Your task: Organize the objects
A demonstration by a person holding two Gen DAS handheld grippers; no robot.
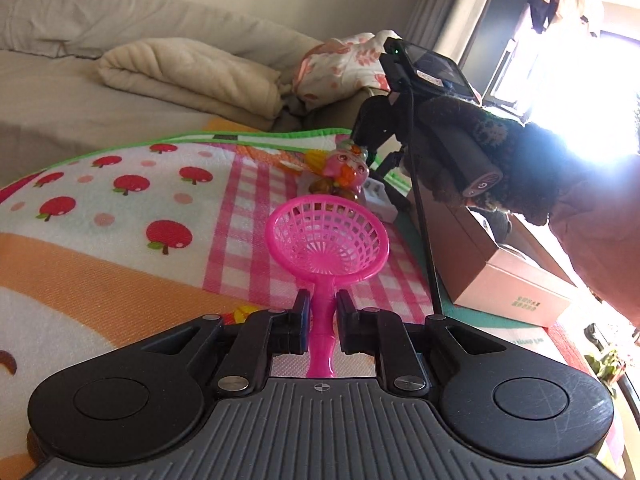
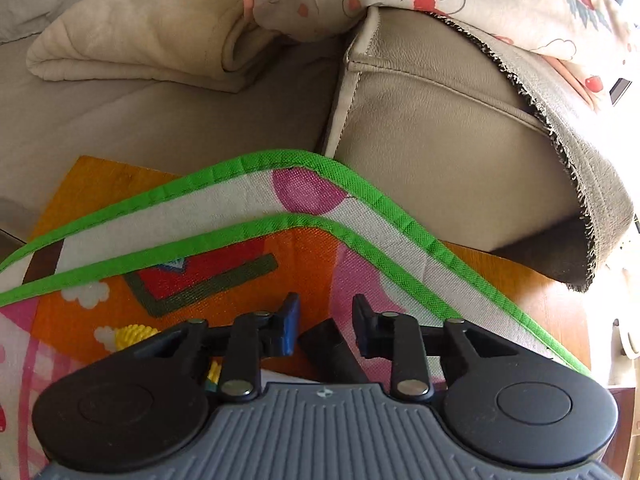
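My left gripper (image 1: 322,305) is shut on the handle of a pink plastic toy net scoop (image 1: 328,240) and holds it above the play mat (image 1: 120,208); its basket points forward. Beyond it a pink toy figure (image 1: 345,172) and a small white object (image 1: 380,196) sit on the mat. The right gripper device (image 1: 424,92), held in a dark gloved hand, hovers over the pink figure. In the right wrist view my right gripper (image 2: 326,312) is open over the mat's green-edged corner (image 2: 304,184); a black object (image 2: 332,350) lies between its jaws, not clamped.
A pink-brown box (image 1: 500,276) stands at the mat's right side. A beige sofa (image 2: 440,128) with a folded cream blanket (image 1: 192,76) and a floral cloth (image 1: 344,64) lies behind the mat. Bright window light is at the right.
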